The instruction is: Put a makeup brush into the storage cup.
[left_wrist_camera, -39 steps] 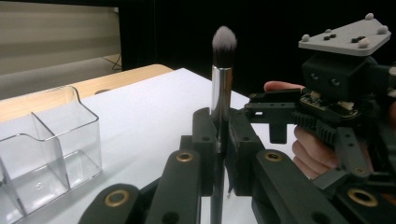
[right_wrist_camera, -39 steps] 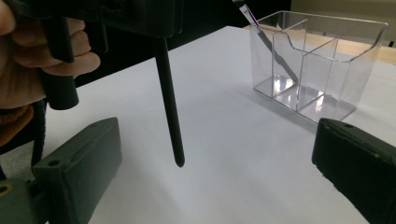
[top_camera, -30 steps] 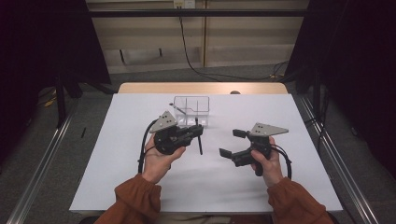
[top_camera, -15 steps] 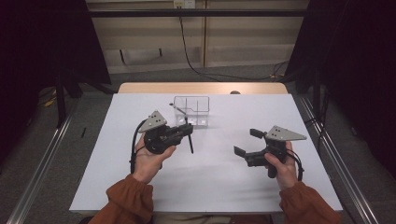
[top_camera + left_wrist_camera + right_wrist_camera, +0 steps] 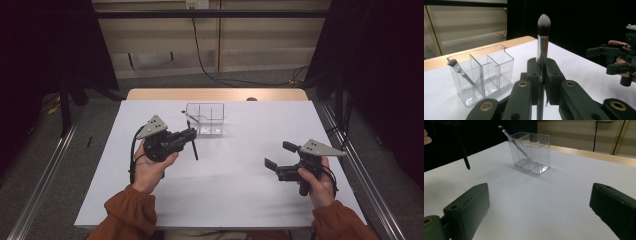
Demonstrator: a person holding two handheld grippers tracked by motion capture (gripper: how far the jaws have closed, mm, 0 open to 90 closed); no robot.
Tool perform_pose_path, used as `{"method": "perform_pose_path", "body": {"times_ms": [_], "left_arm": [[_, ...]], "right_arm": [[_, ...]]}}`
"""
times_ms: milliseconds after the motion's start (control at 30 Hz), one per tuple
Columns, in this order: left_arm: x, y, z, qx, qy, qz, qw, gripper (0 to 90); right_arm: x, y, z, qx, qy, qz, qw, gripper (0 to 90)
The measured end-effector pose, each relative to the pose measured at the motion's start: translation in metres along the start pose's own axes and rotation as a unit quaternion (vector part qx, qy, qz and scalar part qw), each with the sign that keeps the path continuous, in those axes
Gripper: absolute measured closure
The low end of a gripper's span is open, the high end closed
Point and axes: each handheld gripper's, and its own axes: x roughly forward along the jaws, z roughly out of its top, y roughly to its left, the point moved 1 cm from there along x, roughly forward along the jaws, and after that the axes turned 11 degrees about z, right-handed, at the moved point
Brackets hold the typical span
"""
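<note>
Left hand-held gripper [image 5: 541, 82] clamped on a makeup brush [image 5: 542, 45], gripped at the ferrule/handle, bristles up past the jaws, black handle hanging below. Right hand-held gripper [image 5: 280, 160] wide open, nothing between the jaws, hovering low over the tabletop [image 5: 240, 195] well off to the side.

Clear acrylic organizer [image 5: 482, 72] sits just ahead-left of the left hand-held gripper; one slim brush [image 5: 457, 68] already leans in its end compartment.

Risks, my read: the handle tip could catch a divider or rim and tip the light organizer; a narrow grip on the round ferrule could let the brush pivot.

Left hand [image 5: 150, 167] held roughly level, raised; right hand [image 5: 317, 182] low, jaws pointing toward centre.
</note>
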Motion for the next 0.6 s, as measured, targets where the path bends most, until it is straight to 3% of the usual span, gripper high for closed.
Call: {"method": "perform_pose_path", "body": {"times_ms": [333,600], "left_arm": [[-0.007,0.009,0.002,-0.005,-0.006,0.010,0.9999,83.8],[-0.013,0.019,0.007,-0.008,-0.013,0.020,0.9997,83.8]], "right_arm": [[-0.013,-0.002,-0.009,0.005,-0.007,-0.024,0.9997,2.2],[-0.018,-0.001,-0.016,-0.006,-0.012,-0.034,0.9993,1.7]]}}
